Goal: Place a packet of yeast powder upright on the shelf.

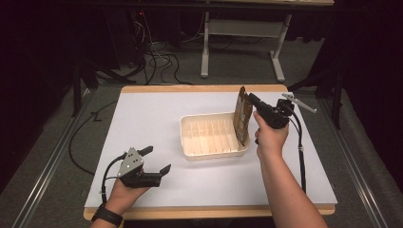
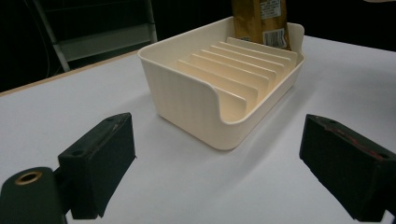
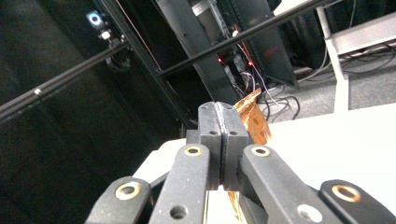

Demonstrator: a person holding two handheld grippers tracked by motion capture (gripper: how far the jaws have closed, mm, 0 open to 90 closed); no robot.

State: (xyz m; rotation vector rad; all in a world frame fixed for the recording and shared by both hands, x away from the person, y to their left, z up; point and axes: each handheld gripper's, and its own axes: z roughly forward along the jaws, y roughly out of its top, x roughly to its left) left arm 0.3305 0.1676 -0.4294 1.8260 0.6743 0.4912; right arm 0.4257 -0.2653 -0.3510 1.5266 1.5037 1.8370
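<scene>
A cream slotted tray [image 1: 190, 142] [image 2: 187, 88] sits mid-table, with several thin dividers inside. A brown-gold foil packet [image 1: 242, 116] [image 2: 259, 21] [image 3: 254, 119] stands upright at the tray's right end, its lower edge down among the dividers. My right gripper [image 1: 251, 99] [image 3: 223, 121] is shut on the packet's top edge, with crinkled foil sticking out beyond the closed jaws. My left gripper [image 1: 156, 159] [image 2: 219, 163] rests open near the table's front left, jaws wide apart with nothing between them, pointing toward the tray.
The white table top [image 1: 152, 118] has a wooden edge around it. Beyond the far edge stands a desk frame [image 1: 240, 42] with cables on the floor [image 1: 161, 61]. Dark racks and bars [image 3: 196, 56] loom behind the right gripper.
</scene>
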